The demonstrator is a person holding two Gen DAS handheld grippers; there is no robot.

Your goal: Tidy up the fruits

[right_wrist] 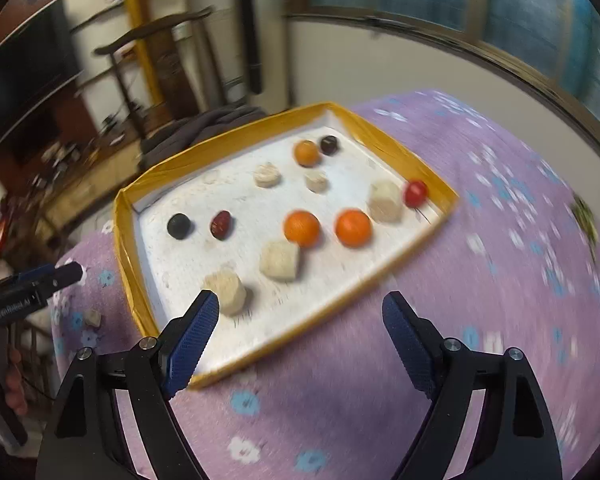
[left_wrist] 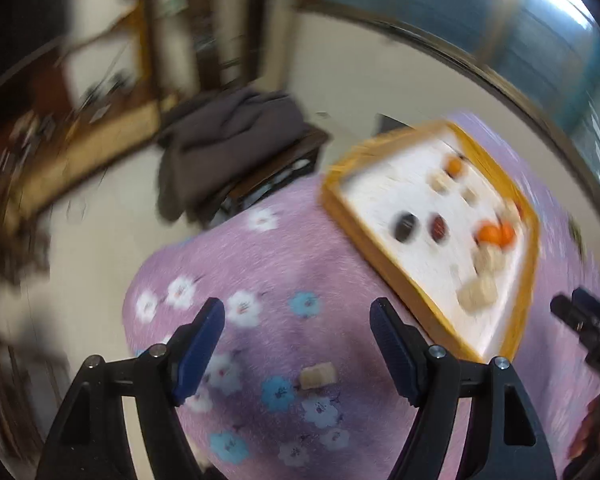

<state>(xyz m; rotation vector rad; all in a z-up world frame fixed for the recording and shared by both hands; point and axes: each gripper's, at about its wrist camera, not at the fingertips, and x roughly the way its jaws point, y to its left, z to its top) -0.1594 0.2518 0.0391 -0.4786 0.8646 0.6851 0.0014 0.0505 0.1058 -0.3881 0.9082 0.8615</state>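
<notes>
A white tray with a yellow rim (right_wrist: 128,240) lies on the purple flowered cloth. It holds small fruits: two oranges (right_wrist: 302,228), a smaller orange (right_wrist: 307,153), a dark round fruit (right_wrist: 179,225), a red-brown date (right_wrist: 221,224), a red cherry tomato (right_wrist: 415,193) and several pale chunks (right_wrist: 280,261). My right gripper (right_wrist: 300,308) is open and empty above the tray's near edge. My left gripper (left_wrist: 298,316) is open and empty over the cloth, left of the tray (left_wrist: 388,276). One pale chunk (left_wrist: 317,376) lies on the cloth between its fingers, also in the right view (right_wrist: 92,318).
The cloth-covered table (right_wrist: 500,280) drops off at its left edge to the floor. A dark cloth-draped stool (left_wrist: 228,148) stands beyond it. A wooden chair (right_wrist: 140,76) and shelves stand at the back. The right gripper shows at the left view's right edge (left_wrist: 592,328).
</notes>
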